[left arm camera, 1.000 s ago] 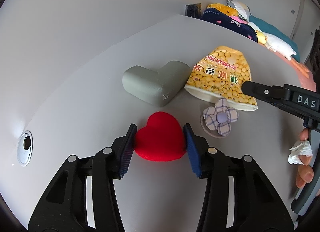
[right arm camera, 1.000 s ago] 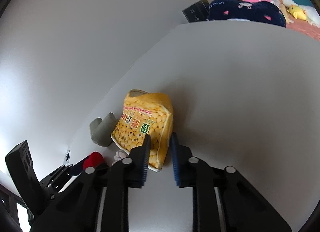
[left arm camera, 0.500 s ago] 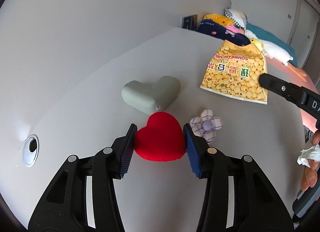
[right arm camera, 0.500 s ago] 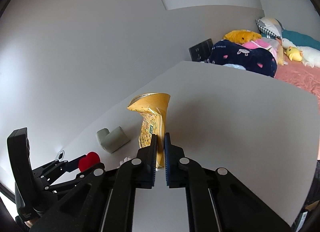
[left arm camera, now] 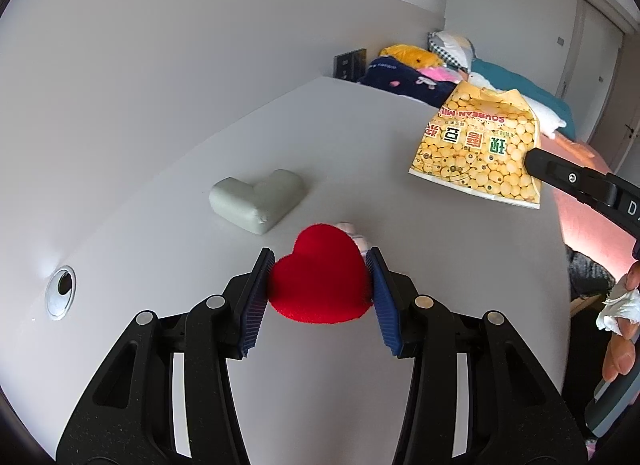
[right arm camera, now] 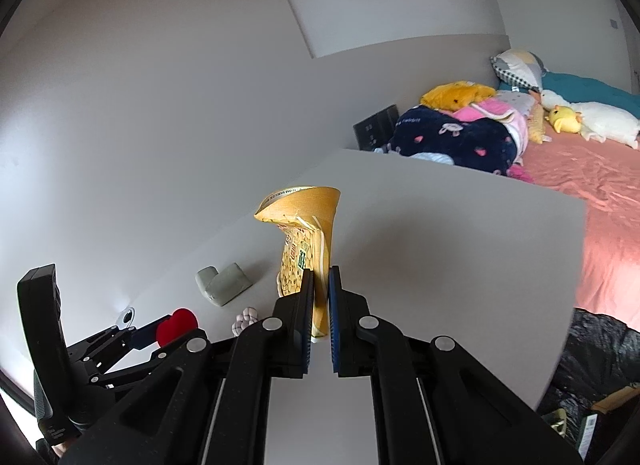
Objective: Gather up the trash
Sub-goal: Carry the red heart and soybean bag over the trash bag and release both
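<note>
Two raised, left hand-held gripper [left arm camera: 319,297] clamping red heart [left arm camera: 320,285], right hand-held gripper [right arm camera: 319,321] pinching yellow bag [right arm camera: 306,241]

The yellow snack bag [left arm camera: 478,153] reads "SOUBEAN MI…", upside down, above Chinese characters.

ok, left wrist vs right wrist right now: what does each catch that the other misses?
Left wrist only: the crumpled white tissue in the person's fingers at the right edge, and the bag's printed front reading SOYBEAN.

Right wrist only: the pink bedsheet, a yellow duck plush, and black plastic past the table edge.

Both: the soybean milk bag pinched in the right hand-held gripper, the red heart clamped in the left hand-held gripper, the grey-green foam corner piece, and the white table.
</note>
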### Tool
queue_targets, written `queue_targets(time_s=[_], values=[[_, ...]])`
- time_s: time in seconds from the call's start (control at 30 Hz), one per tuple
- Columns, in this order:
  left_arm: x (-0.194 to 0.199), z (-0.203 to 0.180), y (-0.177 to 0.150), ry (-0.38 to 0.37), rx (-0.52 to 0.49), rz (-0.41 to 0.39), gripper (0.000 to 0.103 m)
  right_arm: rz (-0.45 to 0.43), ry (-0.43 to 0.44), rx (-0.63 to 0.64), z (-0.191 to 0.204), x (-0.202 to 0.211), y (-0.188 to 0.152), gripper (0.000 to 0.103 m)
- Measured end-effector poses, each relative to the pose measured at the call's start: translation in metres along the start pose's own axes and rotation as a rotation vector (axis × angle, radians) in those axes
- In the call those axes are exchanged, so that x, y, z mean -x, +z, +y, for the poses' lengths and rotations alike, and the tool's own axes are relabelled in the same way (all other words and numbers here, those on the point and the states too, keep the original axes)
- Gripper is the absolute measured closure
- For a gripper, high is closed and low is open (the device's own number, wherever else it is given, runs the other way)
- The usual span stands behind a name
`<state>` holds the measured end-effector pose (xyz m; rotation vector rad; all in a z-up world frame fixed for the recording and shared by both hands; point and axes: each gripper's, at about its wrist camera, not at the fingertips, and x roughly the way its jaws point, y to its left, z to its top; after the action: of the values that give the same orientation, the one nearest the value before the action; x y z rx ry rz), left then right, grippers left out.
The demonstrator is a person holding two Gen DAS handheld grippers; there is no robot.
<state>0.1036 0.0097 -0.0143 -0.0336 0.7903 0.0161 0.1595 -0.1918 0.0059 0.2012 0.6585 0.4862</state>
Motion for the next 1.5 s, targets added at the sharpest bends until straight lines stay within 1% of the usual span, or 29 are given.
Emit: queue_targets(time_s=[0.47,0.77,1.2,1.5], values=[[0.023,-0.057,-0.003,-0.062,-0.051,-0.028,0.056,-0.052,-0.052,-0.039,-0.038,0.075,-0.011,0.095],[0.034,-0.096,-0.006,-0.104,-0.101,-0.042,0.056,-0.076,-0.094,-0.063,-0.061,0.11,-0.022,0.095],[0.039,-0.147,-0.012,-0.166,-0.175,-0.034,0.056,-0.105,-0.159,-0.108,-0.1,0.15,-0.038,0.095],[0.038,-0.187,-0.015,-0.235,-0.228,-0.018,0.056,-0.135,-0.223,-0.158,-0.129,0.179,-0.048,0.095]])
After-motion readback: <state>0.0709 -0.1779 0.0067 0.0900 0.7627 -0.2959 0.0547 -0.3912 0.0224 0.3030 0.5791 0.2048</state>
